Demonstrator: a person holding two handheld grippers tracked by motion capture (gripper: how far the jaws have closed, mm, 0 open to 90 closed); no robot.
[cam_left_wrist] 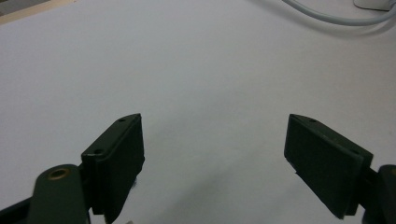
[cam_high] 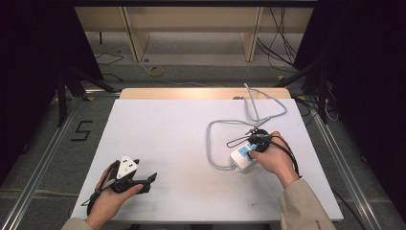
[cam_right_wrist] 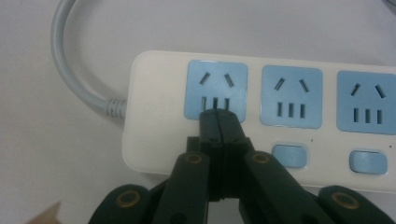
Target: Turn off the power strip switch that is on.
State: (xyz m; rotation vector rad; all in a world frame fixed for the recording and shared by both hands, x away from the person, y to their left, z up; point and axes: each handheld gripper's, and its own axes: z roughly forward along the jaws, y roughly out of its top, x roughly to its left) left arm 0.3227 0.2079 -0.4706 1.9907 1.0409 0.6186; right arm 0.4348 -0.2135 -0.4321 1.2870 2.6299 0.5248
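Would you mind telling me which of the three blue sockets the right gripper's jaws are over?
The socket nearest the cable end: the right gripper, jaws closed together, overlaps its lower edge. The middle socket and the far one sit clear.

You have one power strip (cam_right_wrist: pixel 261 116) with one grey cord (cam_high: pixel 210 143), three blue sockets showing, and two grippers
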